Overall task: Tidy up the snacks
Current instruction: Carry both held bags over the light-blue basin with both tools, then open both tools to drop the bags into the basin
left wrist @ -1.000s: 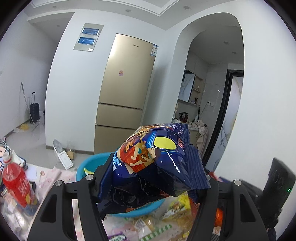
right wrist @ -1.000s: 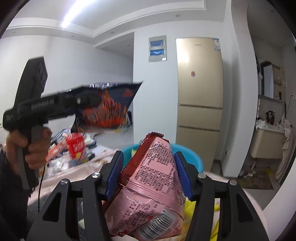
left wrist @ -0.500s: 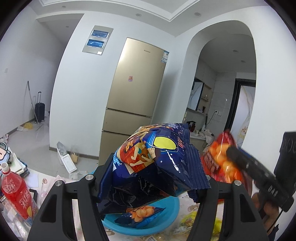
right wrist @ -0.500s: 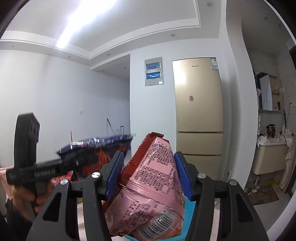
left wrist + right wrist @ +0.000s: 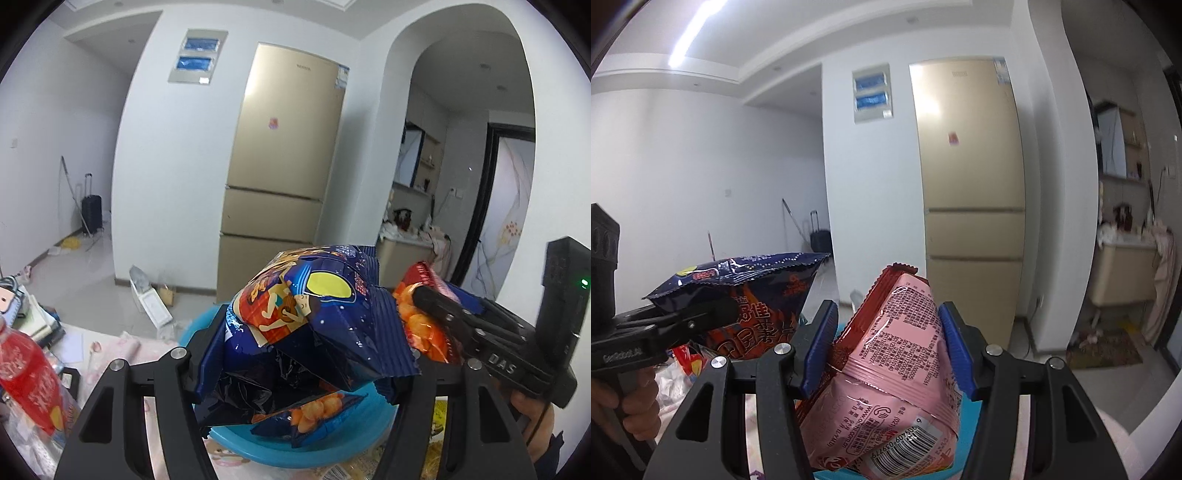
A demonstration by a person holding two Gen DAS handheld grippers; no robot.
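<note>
My left gripper [image 5: 306,354] is shut on a crumpled dark blue snack bag [image 5: 325,325] and holds it over a blue basin [image 5: 236,443]. Another blue bag of orange puffs [image 5: 314,410] lies in that basin. My right gripper [image 5: 888,347] is shut on a pink and red snack bag [image 5: 897,369], with the basin's [image 5: 964,443] blue showing just below it. In the left wrist view the right gripper [image 5: 424,299] and its red bag [image 5: 417,328] hang close by on the right. The right wrist view has the left gripper [image 5: 713,314] and blue bag [image 5: 750,288] at the left.
A red drink bottle [image 5: 29,373] stands at the left among clutter on a pink-patterned tablecloth [image 5: 125,343]. Yellow packets [image 5: 443,417] lie right of the basin. A gold fridge [image 5: 284,177] stands beyond the table. A hand [image 5: 631,402] grips the left tool's handle.
Both grippers have moved in over the basin, each keeping its bag. The right gripper with its red bag has come into the left wrist view beside the blue bag.
</note>
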